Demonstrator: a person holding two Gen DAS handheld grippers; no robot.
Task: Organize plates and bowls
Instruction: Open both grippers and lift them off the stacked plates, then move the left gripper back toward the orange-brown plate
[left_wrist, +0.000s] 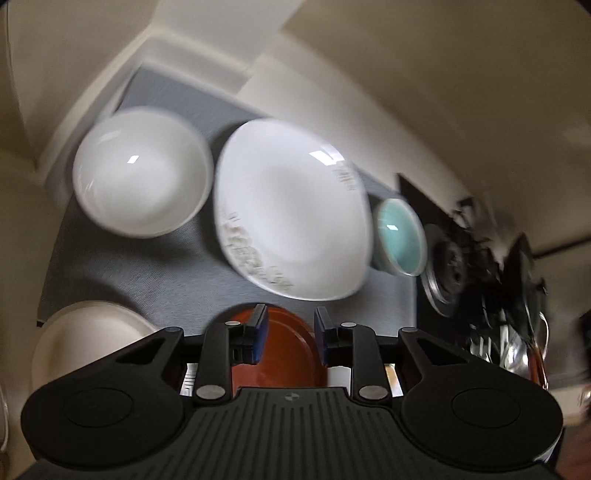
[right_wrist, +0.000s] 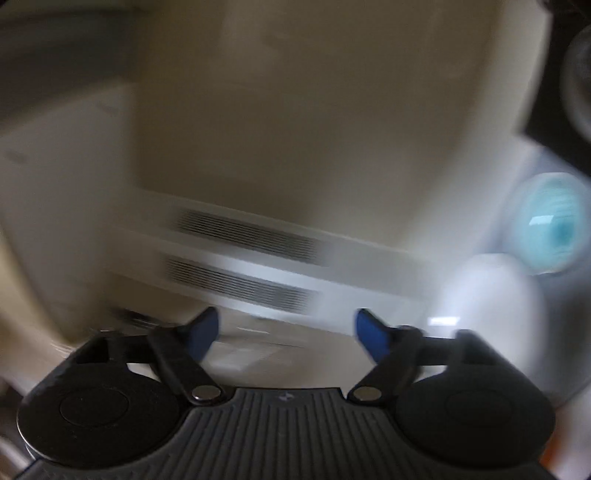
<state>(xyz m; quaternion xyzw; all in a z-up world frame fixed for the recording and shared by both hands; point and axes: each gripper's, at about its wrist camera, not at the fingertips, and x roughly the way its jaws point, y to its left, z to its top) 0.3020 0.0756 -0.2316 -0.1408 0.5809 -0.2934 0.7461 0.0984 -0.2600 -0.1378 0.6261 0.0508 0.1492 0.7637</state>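
In the left wrist view a grey mat (left_wrist: 155, 273) holds a white bowl (left_wrist: 142, 171), a large white patterned plate (left_wrist: 291, 206), a small teal bowl (left_wrist: 400, 236), a cream dish (left_wrist: 85, 339) at lower left and an orange-red dish (left_wrist: 286, 347). My left gripper (left_wrist: 289, 334) hovers over the orange-red dish with its jaws partly apart, holding nothing. My right gripper (right_wrist: 286, 334) is wide open and empty, in a blurred view facing a white vented appliance (right_wrist: 243, 266). The teal bowl (right_wrist: 550, 229) and a white dish (right_wrist: 491, 295) show at its right edge.
A black stove (left_wrist: 465, 258) with a burner and metal utensils (left_wrist: 517, 347) lies right of the mat. A beige wall and white ledge (left_wrist: 207, 62) stand behind the mat.
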